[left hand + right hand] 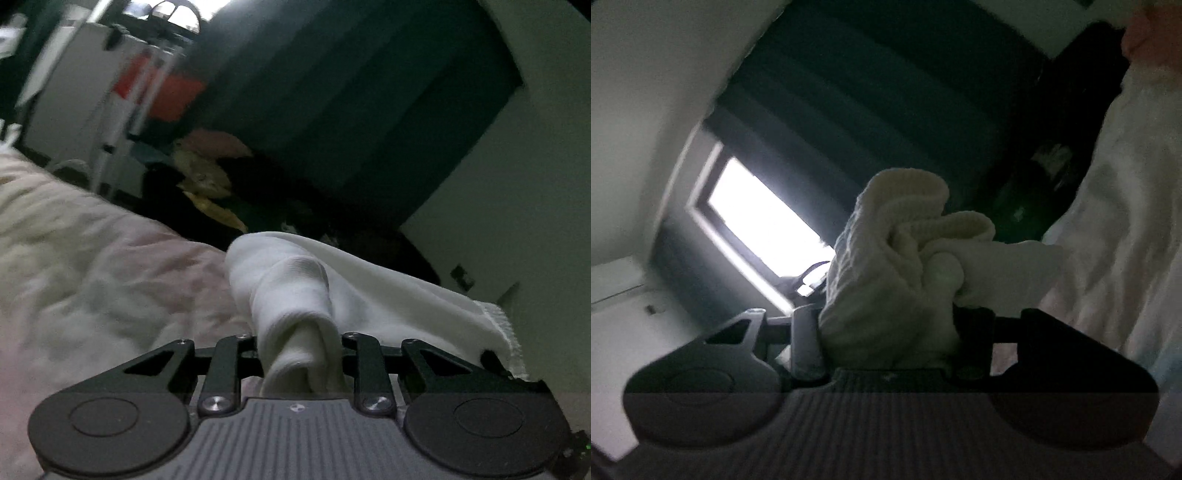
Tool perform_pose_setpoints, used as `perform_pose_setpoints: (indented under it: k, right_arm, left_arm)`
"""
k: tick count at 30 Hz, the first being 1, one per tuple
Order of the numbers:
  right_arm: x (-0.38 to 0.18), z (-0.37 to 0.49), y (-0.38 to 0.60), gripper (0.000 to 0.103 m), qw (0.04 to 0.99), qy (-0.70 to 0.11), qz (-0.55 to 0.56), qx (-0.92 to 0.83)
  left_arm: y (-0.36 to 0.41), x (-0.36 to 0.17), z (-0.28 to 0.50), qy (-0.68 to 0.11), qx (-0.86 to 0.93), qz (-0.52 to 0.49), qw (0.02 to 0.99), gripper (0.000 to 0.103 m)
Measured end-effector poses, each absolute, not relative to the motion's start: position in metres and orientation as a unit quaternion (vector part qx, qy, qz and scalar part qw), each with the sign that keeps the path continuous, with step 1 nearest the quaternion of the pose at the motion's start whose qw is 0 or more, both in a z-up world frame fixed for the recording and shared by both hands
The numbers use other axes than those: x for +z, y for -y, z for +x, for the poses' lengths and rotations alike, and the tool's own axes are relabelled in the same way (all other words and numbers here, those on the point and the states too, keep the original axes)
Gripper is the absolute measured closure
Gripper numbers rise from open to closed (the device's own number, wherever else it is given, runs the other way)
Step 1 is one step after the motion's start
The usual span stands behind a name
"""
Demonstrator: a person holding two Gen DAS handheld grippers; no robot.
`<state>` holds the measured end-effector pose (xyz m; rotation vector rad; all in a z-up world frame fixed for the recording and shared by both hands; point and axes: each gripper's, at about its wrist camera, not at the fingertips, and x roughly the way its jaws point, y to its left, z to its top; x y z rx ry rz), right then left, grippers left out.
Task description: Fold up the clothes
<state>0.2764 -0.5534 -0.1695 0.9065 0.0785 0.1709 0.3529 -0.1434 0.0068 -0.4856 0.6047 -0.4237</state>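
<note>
Both grippers grip the same white garment (369,280), lifted clear of the bed (92,266). We judge the step in hand to be carrying a held edge across to make a fold.

Left gripper (303,354): jaws drawn in narrow, clamped on a bunched roll of the cloth. The roll rises straight out from between the jaws, and the rest of the garment trails off past the jaws on the side away from the bed, ending in a stitched hem (506,328).

Right gripper (890,332): jaws likewise closed on a thick wad of the ribbed white garment (905,251), which stands up from between them in lumpy folds. The bed cover (1126,221) lies just beyond the cloth, on the side away from the window (764,218).

To do this step well, we think:
- keep both grips firm, since each holds a bunch rather than a flat edge and a bunch may slip;
- draw the two grippers apart until the cloth between them is taut, so the edge straightens;
- lower both together onto the bed, level with each other, so the fold line lands square.

Both views are motion-blurred and dim; we cannot tell what kind of garment it is.
</note>
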Motion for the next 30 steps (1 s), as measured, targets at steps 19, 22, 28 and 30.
perform_pose_setpoints:
  k: [19, 22, 28, 30]
  right_arm:
    - [-0.314, 0.282, 0.583, 0.045, 0.869, -0.205, 0.448, -0.049]
    - [-0.322, 0.269, 0.580, 0.042, 0.846, -0.229, 0.478, -0.049]
    - [-0.289, 0.242, 0.566, 0.040, 0.833, -0.273, 0.479, -0.057]
    - [-0.269, 0.228, 0.555, 0.040, 0.847, -0.285, 0.441, -0.079]
  left_arm:
    - [0.191, -0.139, 0.401, -0.345, -0.243, -0.126, 0.898, 0.056]
    - [0.178, -0.149, 0.391, -0.348, -0.238, -0.122, 0.899, 0.043]
    - [0.170, -0.114, 0.345, -0.335, -0.230, -0.068, 0.911, 0.037]
    - [0.169, -0.097, 0.328, -0.326, -0.229, -0.040, 0.916, 0.030]
